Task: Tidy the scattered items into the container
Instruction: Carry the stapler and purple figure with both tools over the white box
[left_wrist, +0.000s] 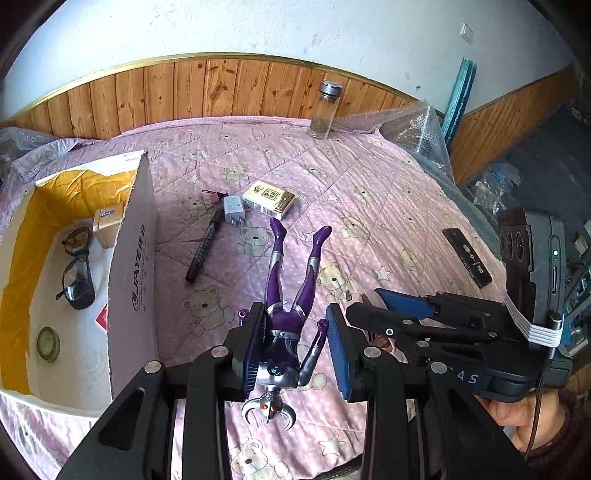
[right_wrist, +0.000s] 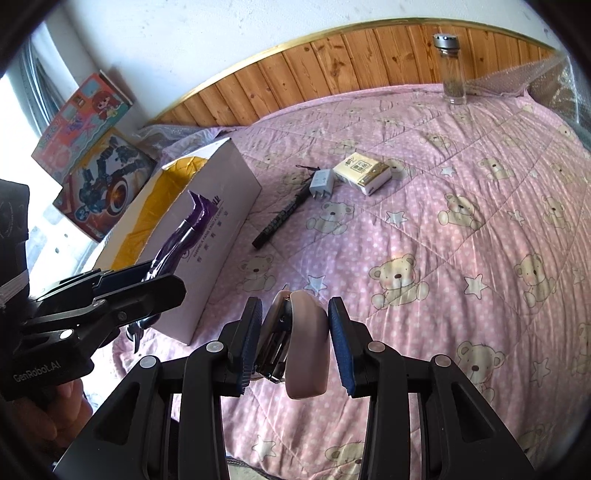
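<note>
1. An open white cardboard box is set on the pink quilted bed, at its left.
2. Black-framed glasses, a tape roll and a small gold case are held in it.
3. A black marker pen, white charger plug and tissue pack are laid right of the box.
4. A glass jar is stood behind them, by the wooden wall panel.

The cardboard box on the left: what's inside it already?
In the box: glasses, a small gold case and a tape roll. Its near wall hides the bottom corner closest to the camera.

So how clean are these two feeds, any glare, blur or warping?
Left wrist view: evenly lit and sharp on the purple figure; the fisheye bows the wood panelling. Right wrist view: the window at left is blown out white, and the pink stapler close to the lens looks slightly soft.
</note>
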